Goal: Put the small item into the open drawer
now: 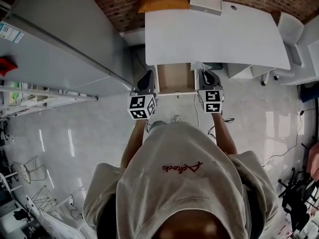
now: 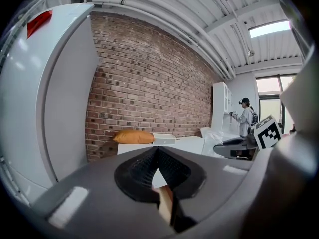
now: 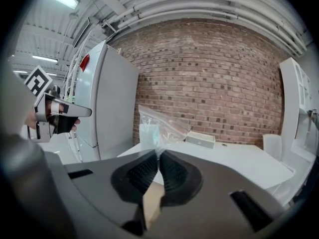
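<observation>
A clear plastic bag (image 3: 158, 127) with a small pale item inside sticks up from my right gripper (image 3: 158, 154), which is shut on its lower edge. In the head view the right gripper (image 1: 206, 75) hovers at the right edge of the open drawer (image 1: 174, 78), whose wooden inside looks bare. My left gripper (image 1: 147, 77) hangs at the drawer's left edge. Its jaws (image 2: 157, 152) are shut with nothing between them. The drawer is pulled out from under the white table (image 1: 214, 36).
An orange cushion (image 1: 163, 2) and a white box (image 1: 205, 4) lie at the table's far edge by the brick wall. A tall white fridge (image 1: 60, 39) stands to the left. White cabinets (image 1: 299, 49) are to the right. A person (image 2: 245, 118) stands far off.
</observation>
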The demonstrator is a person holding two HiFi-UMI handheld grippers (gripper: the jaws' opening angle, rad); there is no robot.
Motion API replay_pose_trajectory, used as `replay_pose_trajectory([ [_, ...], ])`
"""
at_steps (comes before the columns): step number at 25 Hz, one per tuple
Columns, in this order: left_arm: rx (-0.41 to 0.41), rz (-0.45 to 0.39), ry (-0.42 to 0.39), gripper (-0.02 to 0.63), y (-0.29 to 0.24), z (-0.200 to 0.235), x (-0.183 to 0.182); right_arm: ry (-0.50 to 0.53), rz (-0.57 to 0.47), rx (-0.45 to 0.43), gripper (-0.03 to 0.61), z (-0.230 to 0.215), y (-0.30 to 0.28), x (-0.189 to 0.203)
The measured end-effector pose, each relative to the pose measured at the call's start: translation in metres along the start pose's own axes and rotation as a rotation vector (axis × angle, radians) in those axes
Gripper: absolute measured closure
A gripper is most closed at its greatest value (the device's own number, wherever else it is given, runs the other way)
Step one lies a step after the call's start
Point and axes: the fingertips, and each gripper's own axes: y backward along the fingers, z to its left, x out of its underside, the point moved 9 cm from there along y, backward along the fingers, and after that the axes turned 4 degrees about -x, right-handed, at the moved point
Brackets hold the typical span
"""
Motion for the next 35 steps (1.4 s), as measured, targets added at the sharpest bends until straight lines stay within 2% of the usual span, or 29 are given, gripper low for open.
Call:
replay_pose_trajectory([
  [11,-0.007,0.017,0.003,0.606,0.003,0.006,0.004,-0.004,0.007,-0.022,0.565,0.008,-0.008,-0.001],
  [23,-0.044,0.056,0.026,0.605,0.014,0.047,0.016,-0.008,0.063,-0.031,0.565,0.032,-0.025,0.002],
  [28,-0.03,0.088,0.031,0.606,0.005,0.071,0.025,-0.015,0.103,-0.023,0.565,0.043,-0.04,0.008],
  [35,0.019,0.152,0.03,0.606,-0.011,0.075,0.048,-0.042,0.155,-0.017,0.565,0.05,-0.053,0.029],
])
